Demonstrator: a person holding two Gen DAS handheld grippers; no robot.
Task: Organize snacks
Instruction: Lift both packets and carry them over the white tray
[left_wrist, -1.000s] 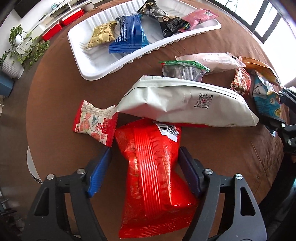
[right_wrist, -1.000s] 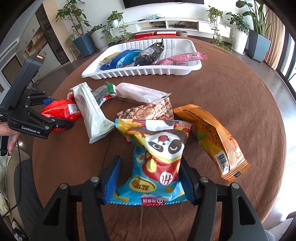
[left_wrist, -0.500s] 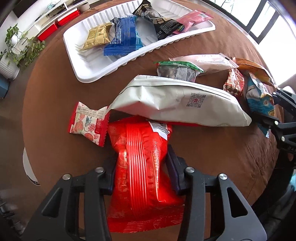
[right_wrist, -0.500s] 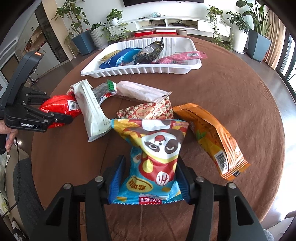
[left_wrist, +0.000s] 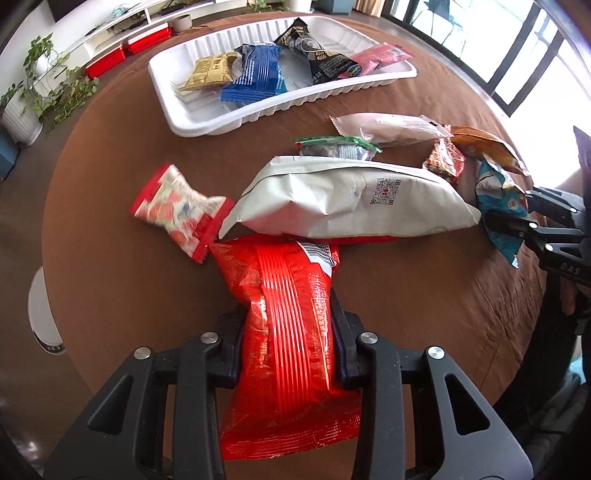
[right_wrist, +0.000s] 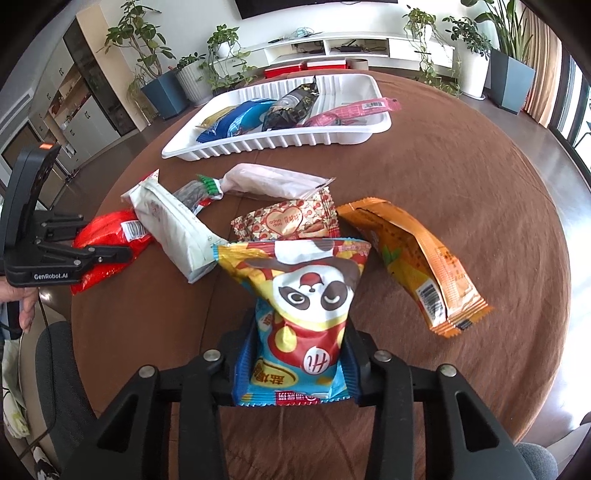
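My left gripper (left_wrist: 288, 343) is shut on a red snack bag (left_wrist: 291, 332), squeezing its middle, at the near-left table edge; it also shows in the right wrist view (right_wrist: 110, 236). My right gripper (right_wrist: 295, 354) is shut on a blue panda snack bag (right_wrist: 303, 306), also seen in the left wrist view (left_wrist: 498, 199). A white ribbed tray (left_wrist: 207, 122) at the far side holds a gold, a blue, a black and a pink packet; it shows in the right wrist view (right_wrist: 280, 142) too.
On the brown round table (right_wrist: 424, 177) lie a large white bag (left_wrist: 351, 199), a red-and-white packet (left_wrist: 177, 210), a green-topped packet (left_wrist: 332, 147), a pale pink packet (right_wrist: 273, 182), a heart-print packet (right_wrist: 291, 221) and an orange bag (right_wrist: 413, 254).
Both grippers closed from open onto their bags. The red bag and the panda bag have lifted slightly and both views shifted; the red-and-white packet was nudged.
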